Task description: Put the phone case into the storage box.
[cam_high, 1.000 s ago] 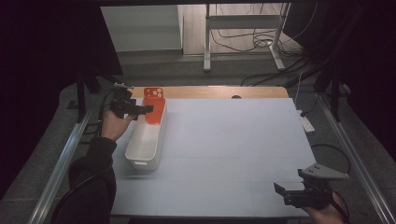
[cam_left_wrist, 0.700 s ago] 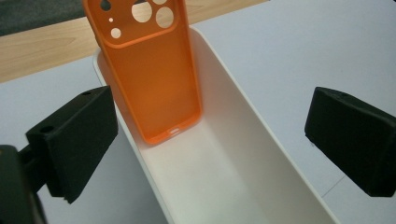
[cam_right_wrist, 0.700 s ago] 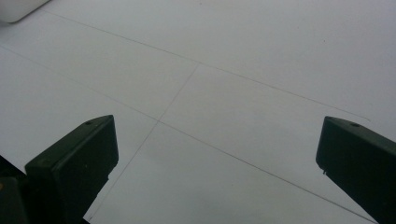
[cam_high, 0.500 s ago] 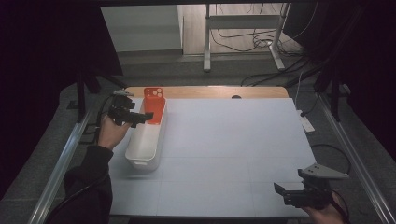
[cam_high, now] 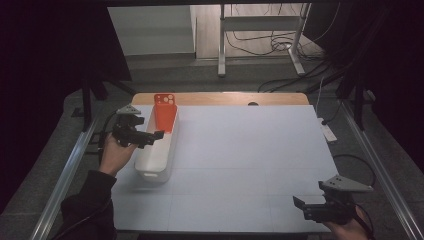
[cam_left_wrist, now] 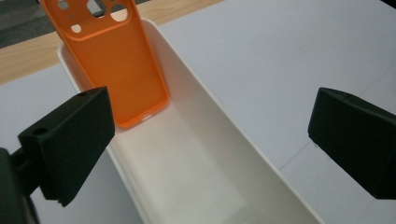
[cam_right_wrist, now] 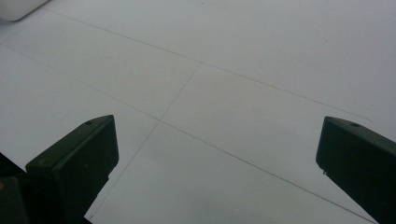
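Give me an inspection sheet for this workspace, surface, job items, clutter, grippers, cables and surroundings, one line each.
Surface: white table top, bare wooden strip along its far edge.
Job's things: orange phone case leaning upright inside the far end of the white bin.
Clutter: nothing seen.
Grippers: left gripper open beside the bin, jaws just opened, nothing between them; right gripper open at the near edge, holding nothing.
Cables: loose cables on the floor beyond the table.
Surroundings: metal stand, dark curtains both sides.

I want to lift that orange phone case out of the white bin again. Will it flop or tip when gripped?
The orange phone case looks thin, probably light and slightly bendy. It leans against the end wall of the white bin, so a nudge may topple it. Its smooth surface could slip.
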The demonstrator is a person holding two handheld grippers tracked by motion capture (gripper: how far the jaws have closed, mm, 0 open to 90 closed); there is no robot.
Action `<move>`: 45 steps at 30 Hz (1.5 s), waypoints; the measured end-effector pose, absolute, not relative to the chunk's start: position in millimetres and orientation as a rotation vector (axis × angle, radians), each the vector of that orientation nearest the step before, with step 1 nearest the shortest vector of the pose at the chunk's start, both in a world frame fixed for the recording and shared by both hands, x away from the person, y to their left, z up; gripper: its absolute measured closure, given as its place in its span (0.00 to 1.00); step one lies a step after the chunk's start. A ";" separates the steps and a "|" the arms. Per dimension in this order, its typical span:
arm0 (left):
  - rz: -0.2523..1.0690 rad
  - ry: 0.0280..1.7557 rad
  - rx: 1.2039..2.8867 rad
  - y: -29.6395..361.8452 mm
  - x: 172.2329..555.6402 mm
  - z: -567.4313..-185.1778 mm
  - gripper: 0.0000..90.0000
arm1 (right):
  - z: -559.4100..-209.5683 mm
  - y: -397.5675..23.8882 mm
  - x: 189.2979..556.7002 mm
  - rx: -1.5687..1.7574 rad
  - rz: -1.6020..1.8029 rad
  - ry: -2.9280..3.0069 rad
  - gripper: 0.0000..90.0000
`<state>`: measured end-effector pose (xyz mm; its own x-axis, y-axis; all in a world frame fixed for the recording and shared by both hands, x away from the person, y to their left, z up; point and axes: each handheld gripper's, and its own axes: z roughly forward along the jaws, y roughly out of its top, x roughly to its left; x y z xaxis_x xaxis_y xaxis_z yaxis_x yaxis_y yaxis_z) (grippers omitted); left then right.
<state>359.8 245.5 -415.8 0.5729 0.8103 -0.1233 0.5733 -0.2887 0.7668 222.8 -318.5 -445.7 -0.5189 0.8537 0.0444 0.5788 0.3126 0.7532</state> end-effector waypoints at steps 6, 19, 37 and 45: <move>0.381 1.083 1.996 243.0 339.9 -418.3 0.01 | -445.8 -318.2 222.7 1.275 1.043 2.222 0.00; 0.387 1.063 1.976 247.6 297.8 -428.9 0.01 | -445.9 -317.9 222.7 1.275 1.041 2.223 0.00; 0.469 1.104 1.975 264.9 222.8 -442.5 0.00 | -445.8 -317.3 222.5 1.273 1.034 2.220 0.00; 0.463 1.120 1.980 267.5 201.3 -451.3 0.00 | -445.7 -316.4 222.5 1.272 1.024 2.222 0.00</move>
<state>201.3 267.5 -451.3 0.5416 0.8380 -0.0665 0.5463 -0.2908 0.7855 222.5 -316.4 -445.7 -0.5175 0.8552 0.0283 0.5771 0.3244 0.7495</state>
